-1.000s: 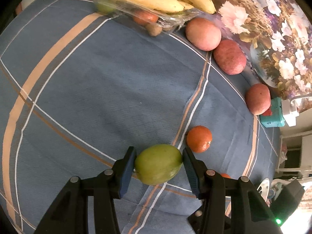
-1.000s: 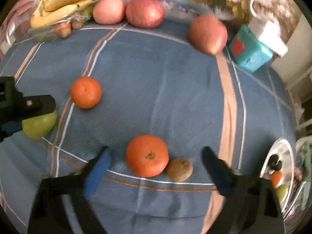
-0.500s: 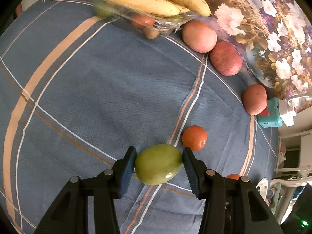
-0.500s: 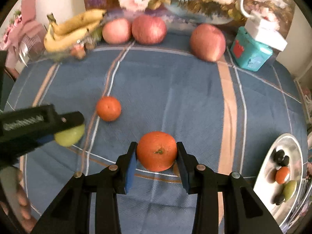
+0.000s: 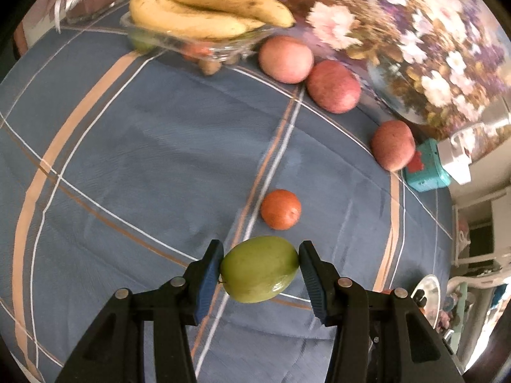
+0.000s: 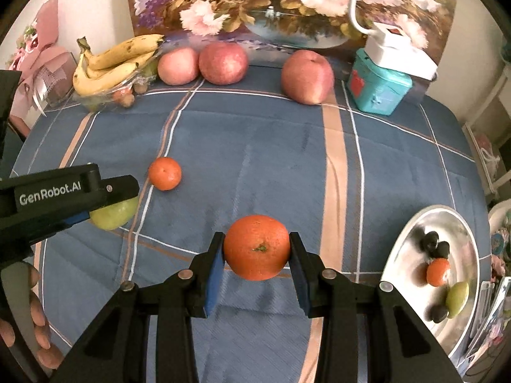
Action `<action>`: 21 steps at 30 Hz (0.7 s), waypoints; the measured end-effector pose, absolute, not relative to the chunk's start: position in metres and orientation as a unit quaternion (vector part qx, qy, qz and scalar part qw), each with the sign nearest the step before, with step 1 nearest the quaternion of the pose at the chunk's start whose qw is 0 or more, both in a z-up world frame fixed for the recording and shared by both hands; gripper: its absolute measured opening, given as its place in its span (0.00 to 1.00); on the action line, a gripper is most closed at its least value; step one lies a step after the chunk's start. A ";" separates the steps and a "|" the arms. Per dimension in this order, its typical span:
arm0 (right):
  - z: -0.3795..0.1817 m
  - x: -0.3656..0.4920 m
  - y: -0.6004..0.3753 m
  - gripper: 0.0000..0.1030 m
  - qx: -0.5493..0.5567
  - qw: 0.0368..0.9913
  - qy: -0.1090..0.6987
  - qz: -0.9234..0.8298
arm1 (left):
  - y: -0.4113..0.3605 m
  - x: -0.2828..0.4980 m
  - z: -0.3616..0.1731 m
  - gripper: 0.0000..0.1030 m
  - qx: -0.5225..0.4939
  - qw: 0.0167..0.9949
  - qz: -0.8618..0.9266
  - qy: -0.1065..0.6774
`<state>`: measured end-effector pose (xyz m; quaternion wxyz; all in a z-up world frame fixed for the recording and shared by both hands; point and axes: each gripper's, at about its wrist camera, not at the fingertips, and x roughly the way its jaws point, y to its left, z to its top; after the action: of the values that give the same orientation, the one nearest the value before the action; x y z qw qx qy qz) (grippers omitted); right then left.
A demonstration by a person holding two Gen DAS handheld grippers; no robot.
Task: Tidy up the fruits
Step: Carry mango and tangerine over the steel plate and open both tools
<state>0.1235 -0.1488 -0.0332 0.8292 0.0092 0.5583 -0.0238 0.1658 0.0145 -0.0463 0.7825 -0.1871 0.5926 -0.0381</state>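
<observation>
My left gripper [image 5: 260, 255] is shut on a green fruit [image 5: 258, 276] and holds it above the blue checked tablecloth [image 5: 143, 146]. In the right wrist view that fruit [image 6: 116, 217] shows at the left under the left gripper's black finger. My right gripper [image 6: 256, 250] is shut on a large orange [image 6: 257, 245], also off the cloth. A smaller orange [image 6: 164, 173] lies on the cloth between the two; it also shows in the left wrist view [image 5: 281, 209].
Three red apples [image 6: 223, 62] sit along the back edge, beside bananas [image 6: 115, 60] on a clear tray [image 5: 223, 48]. A teal box [image 6: 377, 87] stands back right. A silver plate [image 6: 412, 233] with small fruits is at the right. A person's hand [image 6: 38, 319] shows lower left.
My right gripper has closed on the large orange and lifted it off the cloth. My left gripper has risen with the green fruit still in it.
</observation>
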 end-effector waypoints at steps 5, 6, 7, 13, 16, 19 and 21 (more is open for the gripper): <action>-0.031 0.118 -0.185 0.39 0.043 0.828 0.556 -0.050 | -0.022 0.158 -0.039 0.50 -0.158 0.788 -0.068 0.591; -0.031 0.116 -0.198 0.39 0.049 0.826 0.557 -0.065 | -0.031 0.157 -0.038 0.50 -0.151 0.788 -0.077 0.592; -0.032 0.114 -0.212 0.39 0.050 0.823 0.559 -0.089 | -0.040 0.155 -0.037 0.50 -0.143 0.789 -0.085 0.592; -0.027 0.089 -0.307 0.39 0.104 0.803 0.550 -0.205 | -0.127 0.129 -0.028 0.50 -0.074 0.782 -0.195 0.587; -0.029 0.073 -0.342 0.40 0.148 0.789 0.547 -0.237 | -0.169 0.113 -0.028 0.50 -0.039 0.772 -0.249 0.583; -0.034 0.064 -0.358 0.40 0.168 0.777 0.551 -0.252 | -0.200 0.100 -0.038 0.50 -0.018 0.755 -0.287 0.590; -0.036 0.061 -0.364 0.40 0.169 0.771 0.554 -0.264 | -0.211 0.092 -0.046 0.50 -0.010 0.743 -0.302 0.596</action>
<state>0.0609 -0.3642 -0.0362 0.7713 0.1690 0.5539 -0.2641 0.0918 -0.2111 -0.0462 0.7434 -0.0096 0.5965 -0.3024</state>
